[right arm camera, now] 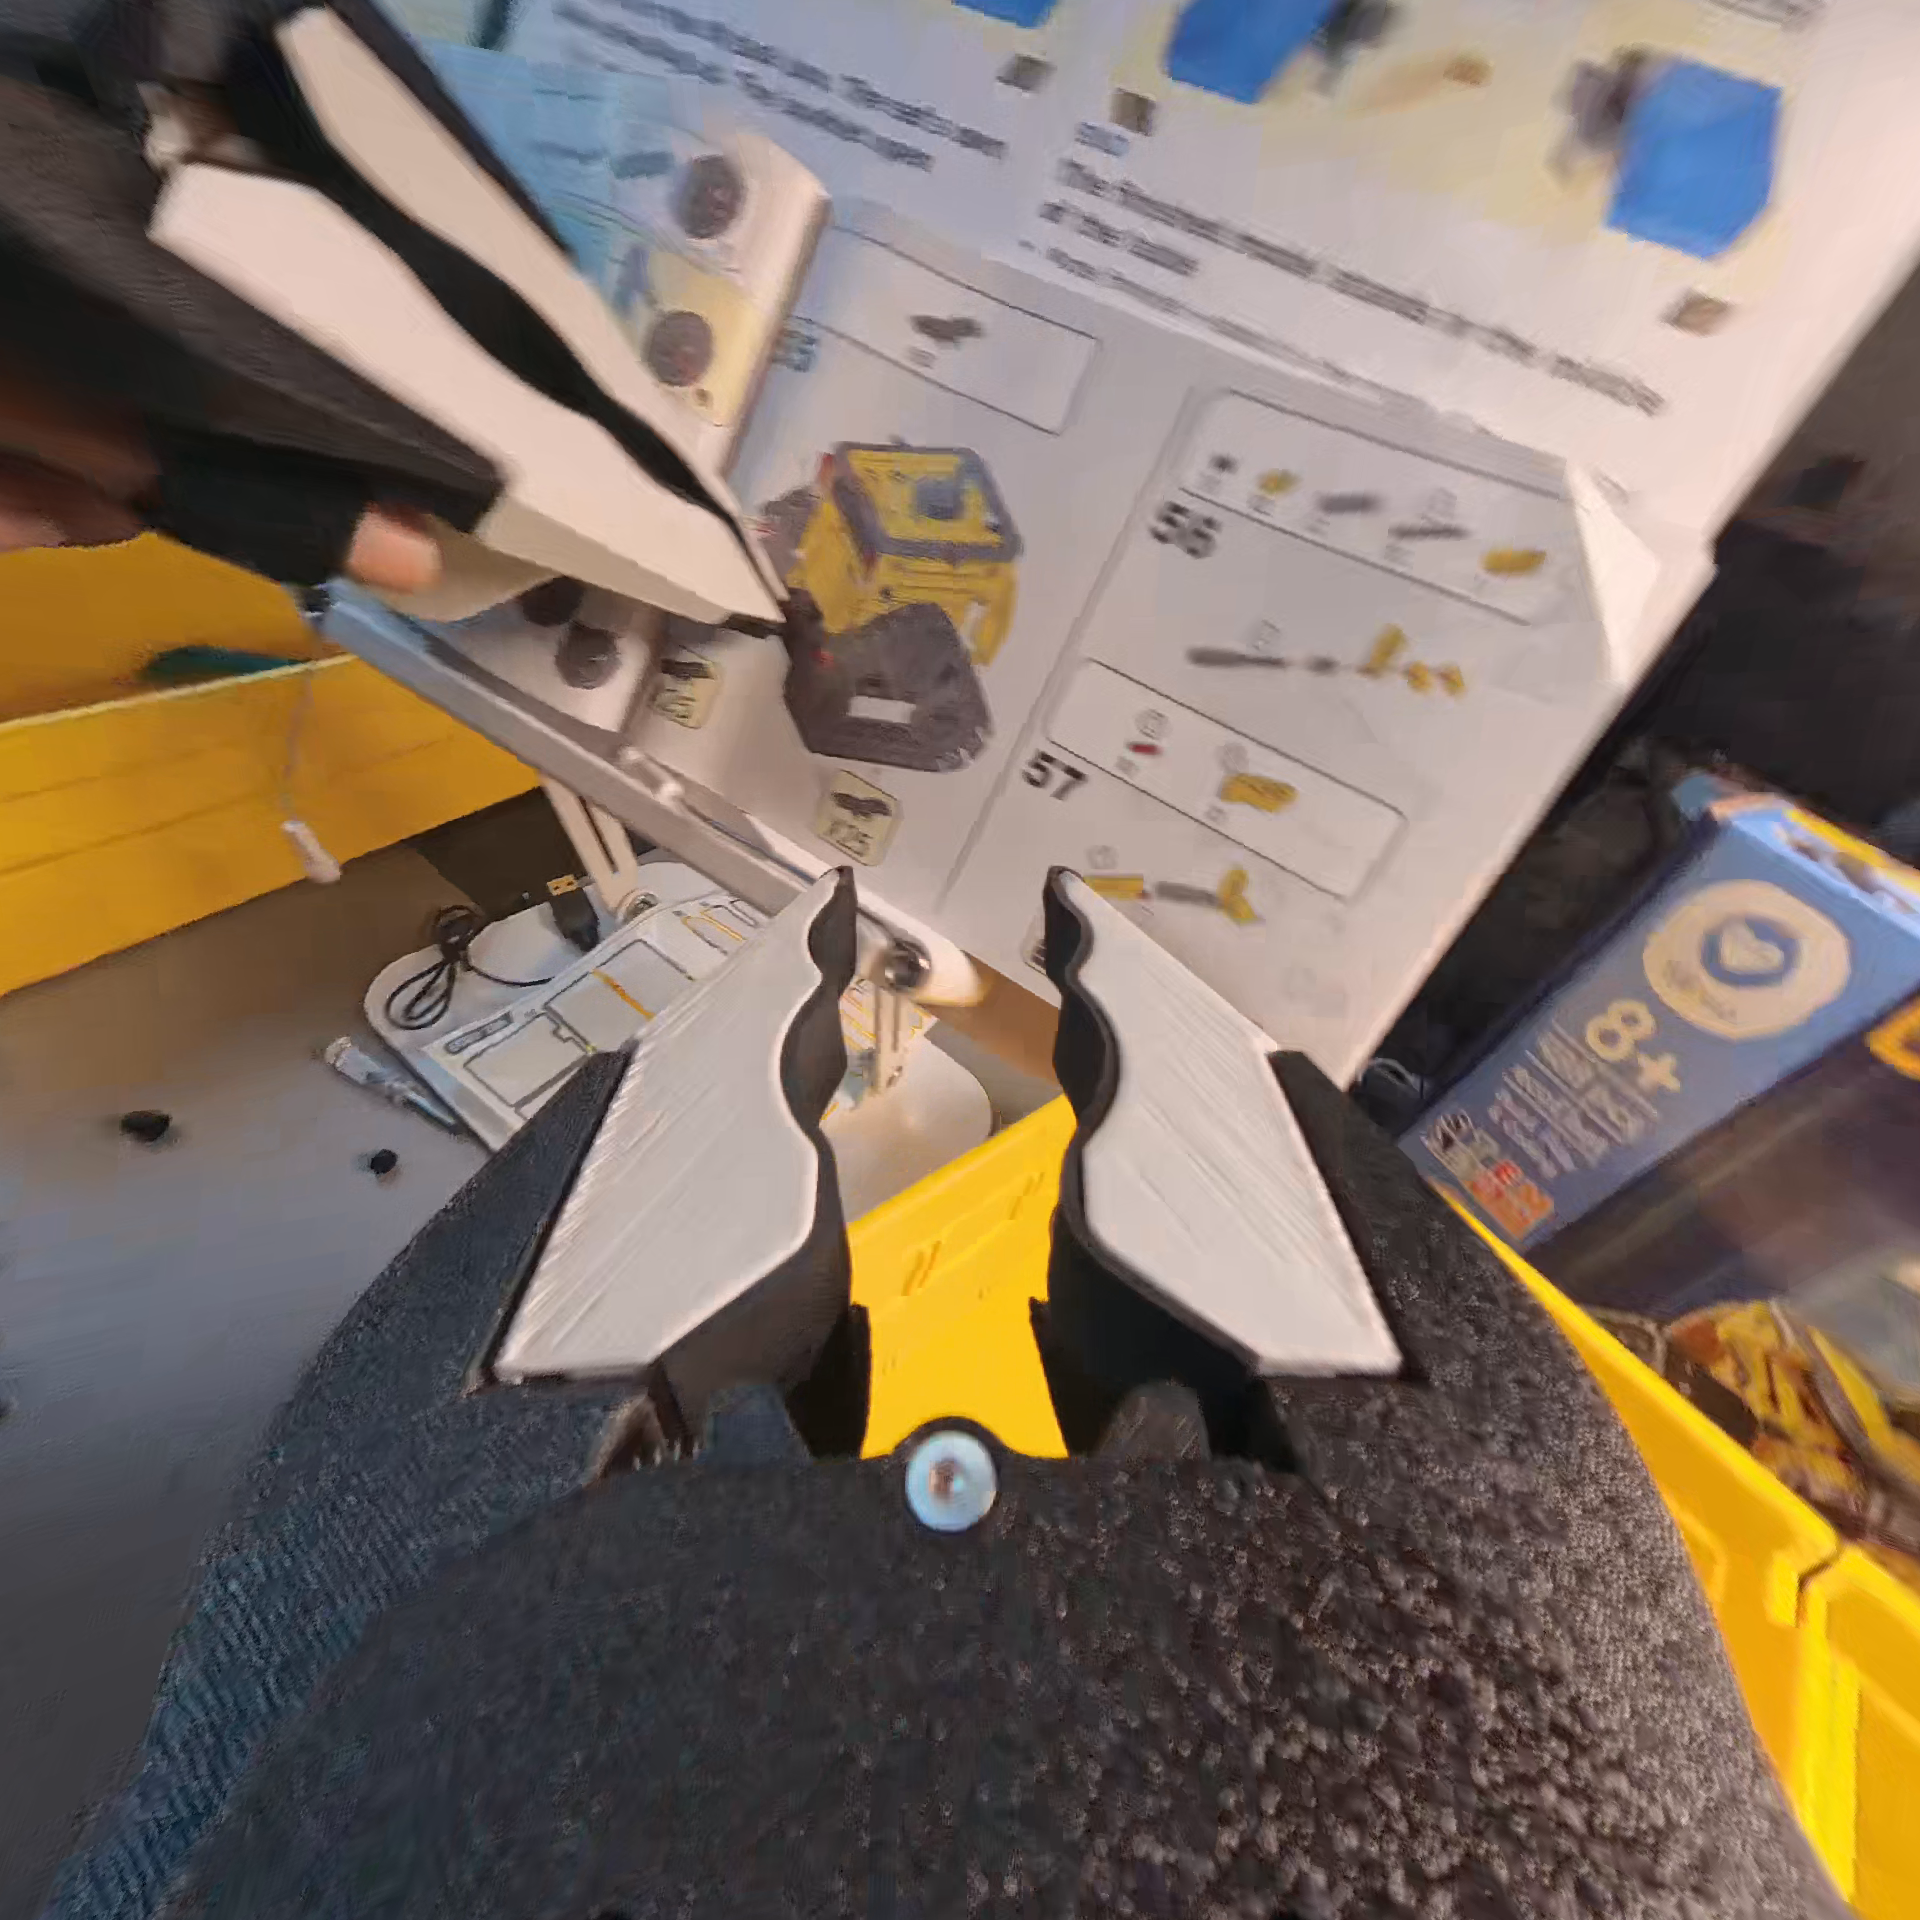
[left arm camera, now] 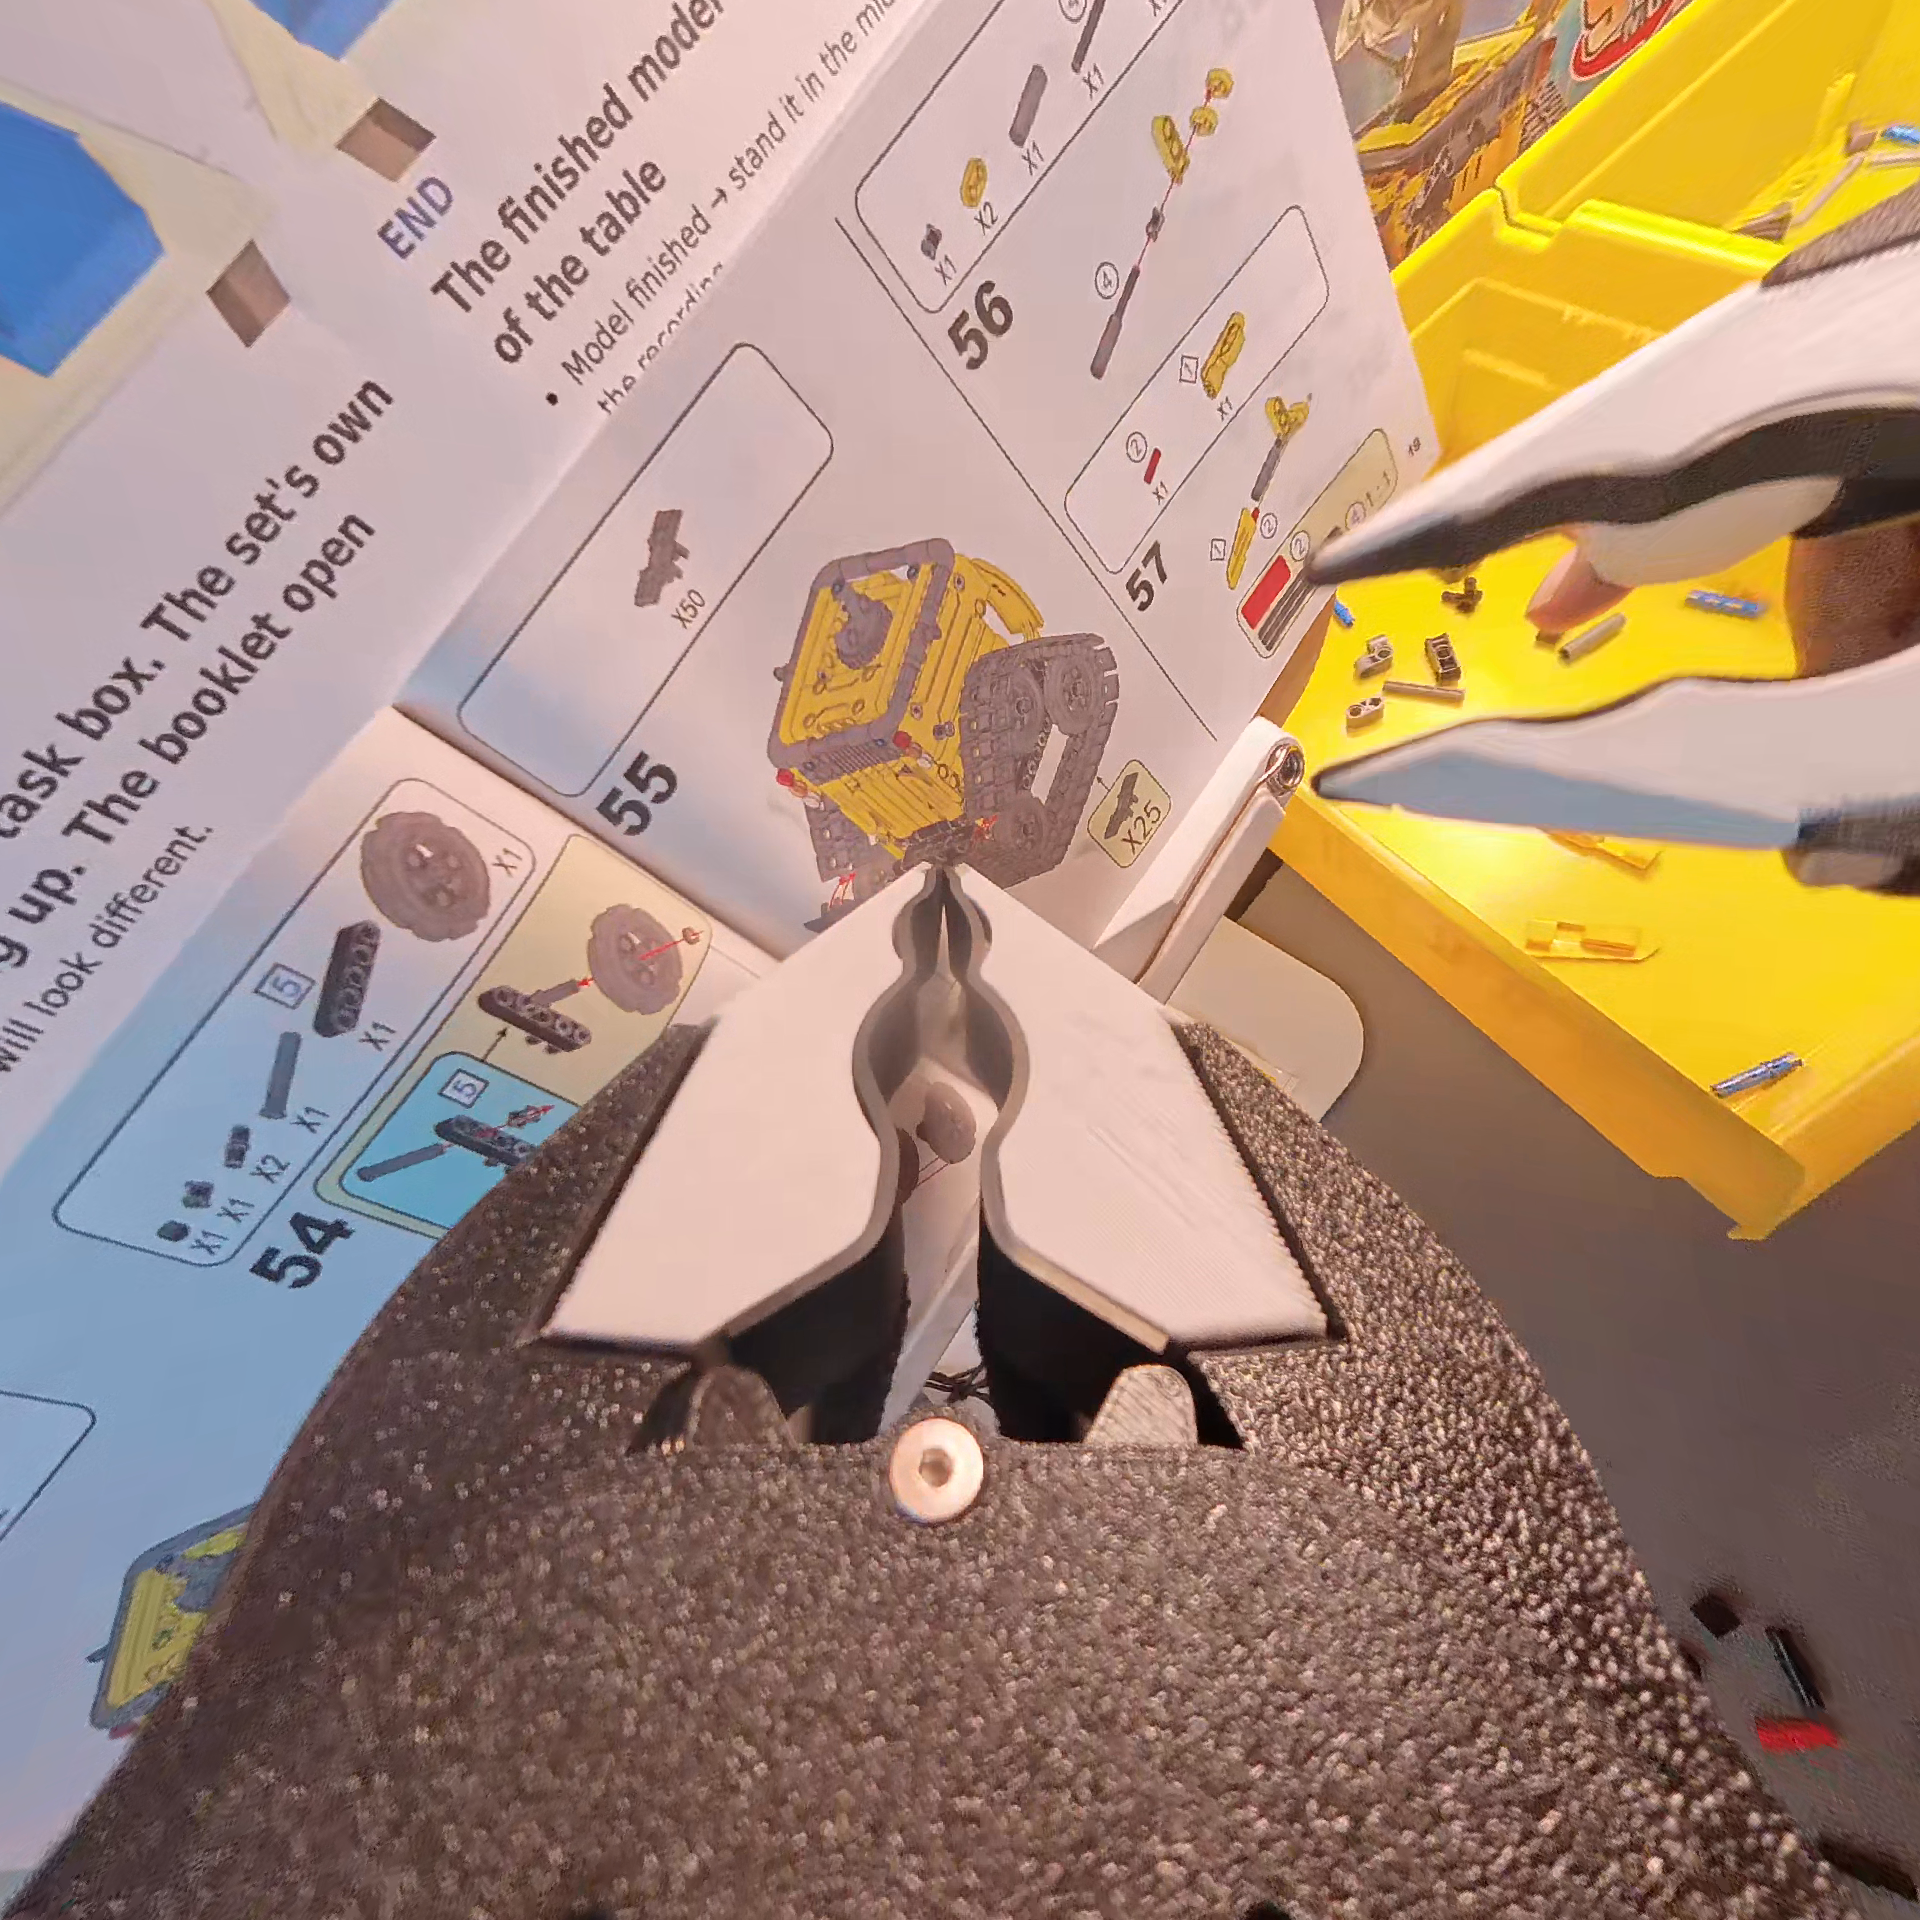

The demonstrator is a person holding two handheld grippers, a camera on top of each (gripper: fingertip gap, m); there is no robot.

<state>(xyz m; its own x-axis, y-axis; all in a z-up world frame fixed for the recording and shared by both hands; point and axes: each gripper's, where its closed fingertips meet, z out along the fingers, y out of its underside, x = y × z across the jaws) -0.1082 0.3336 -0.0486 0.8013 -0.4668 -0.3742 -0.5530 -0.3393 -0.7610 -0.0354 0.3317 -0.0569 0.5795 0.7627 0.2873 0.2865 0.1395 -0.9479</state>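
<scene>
Ridged grey fingers (left arm camera: 790, 1091) of left gripper (left arm camera: 943, 883) are pressed together on a glossy paper booklet page (left arm camera: 727, 623); right gripper (right arm camera: 948, 899) fingers are held apart above yellow plastic tray (right arm camera: 935, 1268).

Printed booklet page (left arm camera: 935, 499), lettered sheet (left arm camera: 312, 499), labelled box (right arm camera: 1662, 997)

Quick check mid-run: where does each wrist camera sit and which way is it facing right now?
Left wrist view: on the left gripper, jaws shut, facing the booklet; right gripper over the yellow tray.
Right wrist view: on the right gripper, jaws open, facing the same booklet; left gripper and a gloved hand upper left.
Shared: booklet, tray.
</scene>
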